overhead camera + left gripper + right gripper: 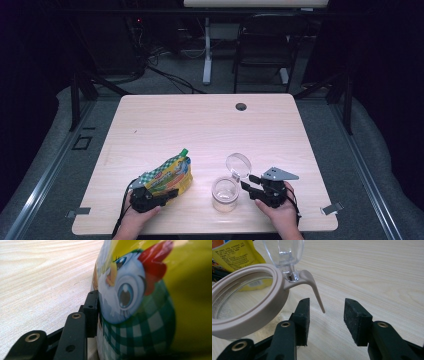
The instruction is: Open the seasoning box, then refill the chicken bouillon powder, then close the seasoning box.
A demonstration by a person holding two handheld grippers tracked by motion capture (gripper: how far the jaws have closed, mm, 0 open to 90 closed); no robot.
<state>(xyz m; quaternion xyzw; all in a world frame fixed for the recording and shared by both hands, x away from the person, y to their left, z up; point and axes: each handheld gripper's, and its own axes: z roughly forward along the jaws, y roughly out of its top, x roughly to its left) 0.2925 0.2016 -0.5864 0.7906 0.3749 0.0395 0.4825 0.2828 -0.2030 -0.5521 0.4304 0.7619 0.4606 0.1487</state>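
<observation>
A yellow and green snack pouch (169,176) with a green cap lies on the wooden table (200,125) at the near left. My left gripper (161,194) is shut on its near end. In the left gripper view one pad (92,307) presses the pouch (140,302), and the other jaw is hidden behind it. A clear jar (225,194) with a beige rim (249,315) stands at the near middle, its hinged clear lid (238,164) flipped up. My right gripper (327,315) is open just right of the jar, with the rim's beige tab (315,293) between its pads and touching neither.
A round cable hole (241,106) sits near the table's far edge. Behind the table stand a dark chair (265,40) and a white desk leg (207,55). Bare tabletop stretches across the far half.
</observation>
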